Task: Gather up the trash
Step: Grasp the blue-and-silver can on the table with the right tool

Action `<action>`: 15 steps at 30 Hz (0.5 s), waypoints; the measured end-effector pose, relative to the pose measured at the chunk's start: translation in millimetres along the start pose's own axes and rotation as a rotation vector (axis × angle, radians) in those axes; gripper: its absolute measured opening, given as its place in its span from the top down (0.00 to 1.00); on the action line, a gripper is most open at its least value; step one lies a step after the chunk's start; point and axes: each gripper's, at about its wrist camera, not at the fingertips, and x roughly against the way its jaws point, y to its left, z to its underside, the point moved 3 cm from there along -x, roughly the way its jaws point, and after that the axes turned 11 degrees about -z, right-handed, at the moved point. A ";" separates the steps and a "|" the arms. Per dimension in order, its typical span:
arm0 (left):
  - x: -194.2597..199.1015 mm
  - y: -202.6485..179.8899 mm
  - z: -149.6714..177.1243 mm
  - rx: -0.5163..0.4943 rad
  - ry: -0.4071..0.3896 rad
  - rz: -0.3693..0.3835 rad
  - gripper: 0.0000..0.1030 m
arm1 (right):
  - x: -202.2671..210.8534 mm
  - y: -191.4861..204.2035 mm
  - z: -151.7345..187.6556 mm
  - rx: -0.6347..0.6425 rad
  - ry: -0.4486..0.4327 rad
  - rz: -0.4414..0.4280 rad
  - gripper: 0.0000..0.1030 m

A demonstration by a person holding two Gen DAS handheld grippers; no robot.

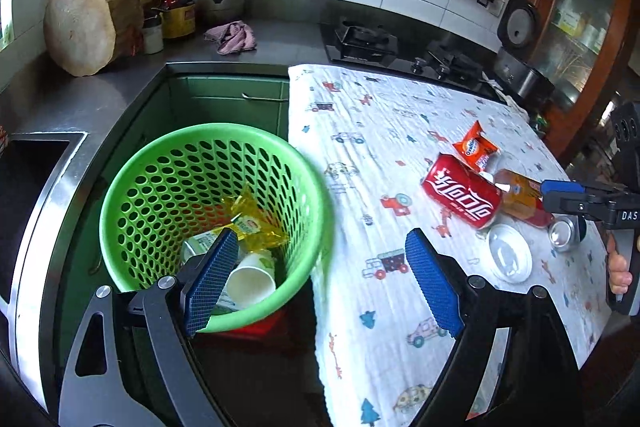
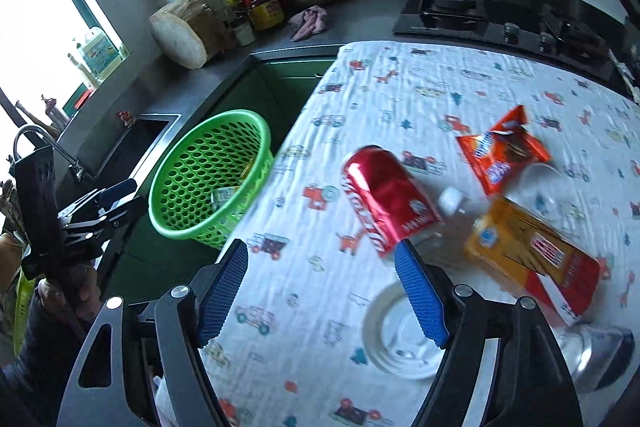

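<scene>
Trash cluster on the patterned tablecloth [image 2: 400, 87]: red cola can [image 2: 384, 199] on its side, orange snack wrapper [image 2: 502, 155] behind it, plastic bottle [image 2: 532, 251] with orange label just beside the can, clear lid [image 2: 396, 343] nearer. Green basket [image 1: 208, 223] sits below the table's left edge; left view alone shows its contents, a paper cup [image 1: 250, 279] and yellow wrapper [image 1: 256, 219]. Left gripper [image 1: 320, 283] spread wide, empty, above the basket rim. Right gripper [image 2: 320, 295] spread, empty, over bare cloth near the can.
</scene>
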 end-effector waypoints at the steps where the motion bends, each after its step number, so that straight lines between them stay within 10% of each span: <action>1: 1.1 -7.5 0.9 -0.005 0.000 0.006 0.18 | 9.5 -9.7 5.4 -0.008 -0.004 0.021 0.28; 15: 7.8 -93.9 15.8 -0.069 0.029 0.043 0.18 | 99.9 -130.9 68.1 0.081 0.169 0.255 0.18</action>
